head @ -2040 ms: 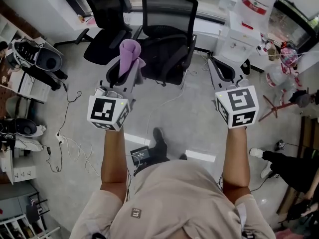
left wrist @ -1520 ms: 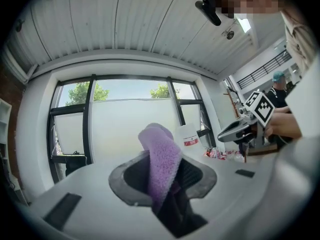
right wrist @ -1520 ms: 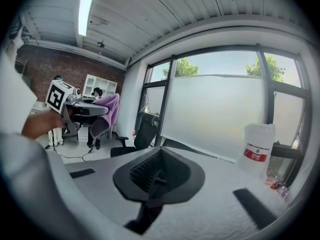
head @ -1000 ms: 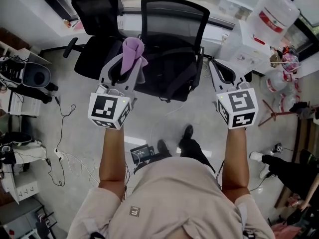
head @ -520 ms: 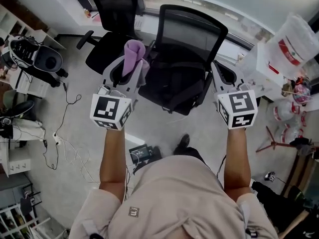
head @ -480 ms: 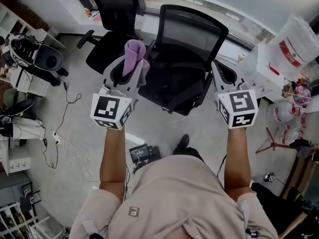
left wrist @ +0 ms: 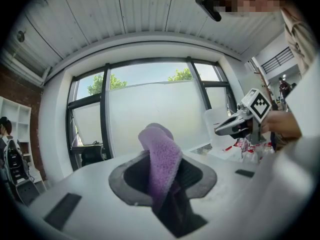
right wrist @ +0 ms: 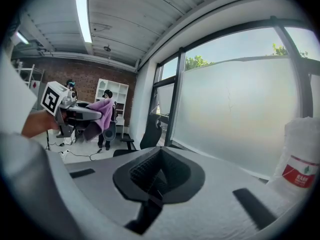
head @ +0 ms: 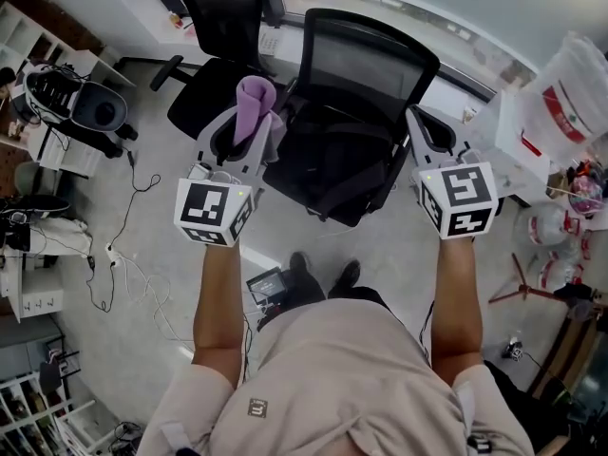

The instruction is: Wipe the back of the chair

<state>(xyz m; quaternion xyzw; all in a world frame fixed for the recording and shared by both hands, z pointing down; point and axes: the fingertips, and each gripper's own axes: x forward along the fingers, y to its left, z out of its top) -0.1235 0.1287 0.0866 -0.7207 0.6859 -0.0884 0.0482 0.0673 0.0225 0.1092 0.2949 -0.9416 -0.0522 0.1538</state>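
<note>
A black office chair (head: 356, 122) with a mesh back (head: 369, 60) stands in front of me, its seat facing me. My left gripper (head: 245, 122) is shut on a purple cloth (head: 253, 107) that sticks up between the jaws (left wrist: 161, 166), level with the chair's left armrest. My right gripper (head: 425, 131) is shut with nothing in it, held over the chair's right armrest. In the right gripper view the left gripper with the cloth (right wrist: 100, 115) shows at the left.
A second black chair (head: 223, 55) stands left of the first, by the window wall. A water dispenser with a large bottle (head: 568, 79) is at the right. A vacuum-like machine (head: 90, 107), white shelves and cables (head: 123, 264) lie on the floor at the left.
The view has drawn nearer to the chair and turned; the chair now sits between both grippers. Both grippers keep their pose, the left still shut on the cloth.
</note>
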